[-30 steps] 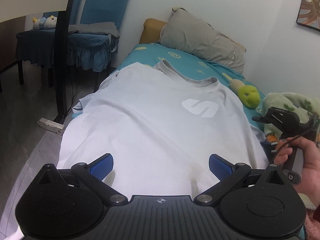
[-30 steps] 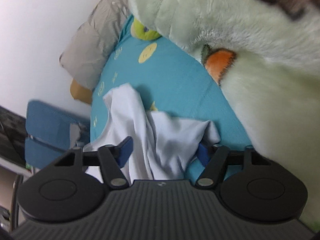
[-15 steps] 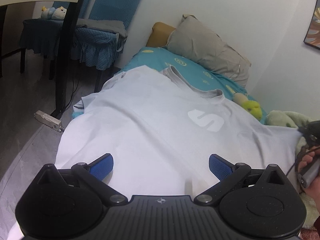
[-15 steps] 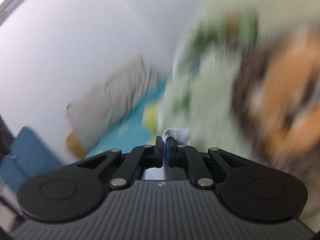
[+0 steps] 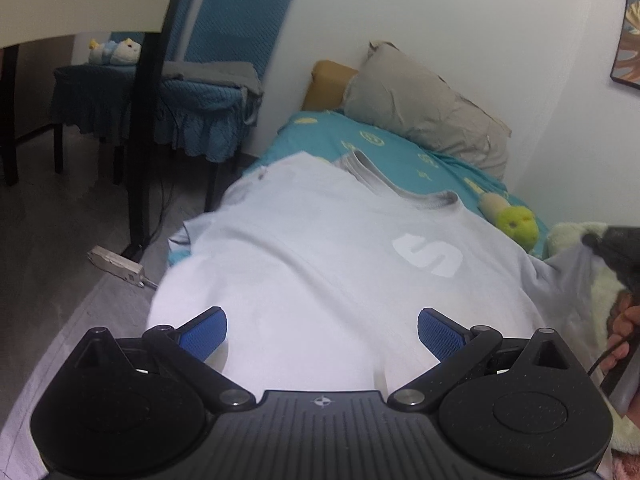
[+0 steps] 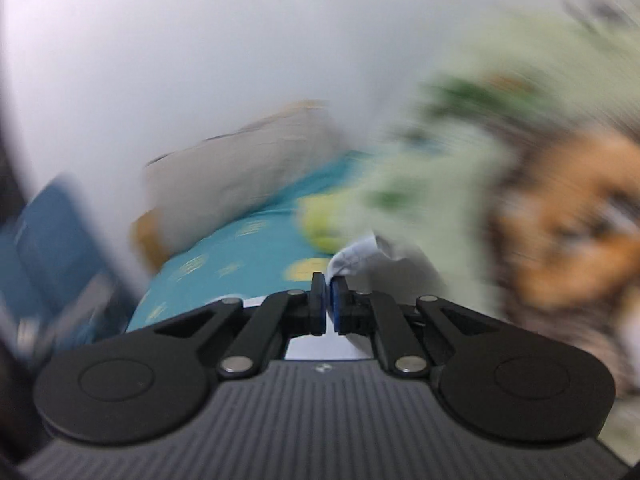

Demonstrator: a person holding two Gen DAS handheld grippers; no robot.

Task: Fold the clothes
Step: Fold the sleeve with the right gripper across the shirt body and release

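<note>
The right gripper [image 6: 329, 300] is clenched on a bunched fold of the soft white T-shirt [image 5: 320, 264], where a second ago its blue pads stood apart around it. The left gripper [image 5: 322, 328] hangs released above the shirt, which lies spread over the teal bed sheet [image 5: 400, 144].

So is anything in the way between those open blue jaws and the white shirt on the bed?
Nothing visible. The left gripper hovers open directly over the white T-shirt, with only bare cloth ahead of its jaws.
</note>
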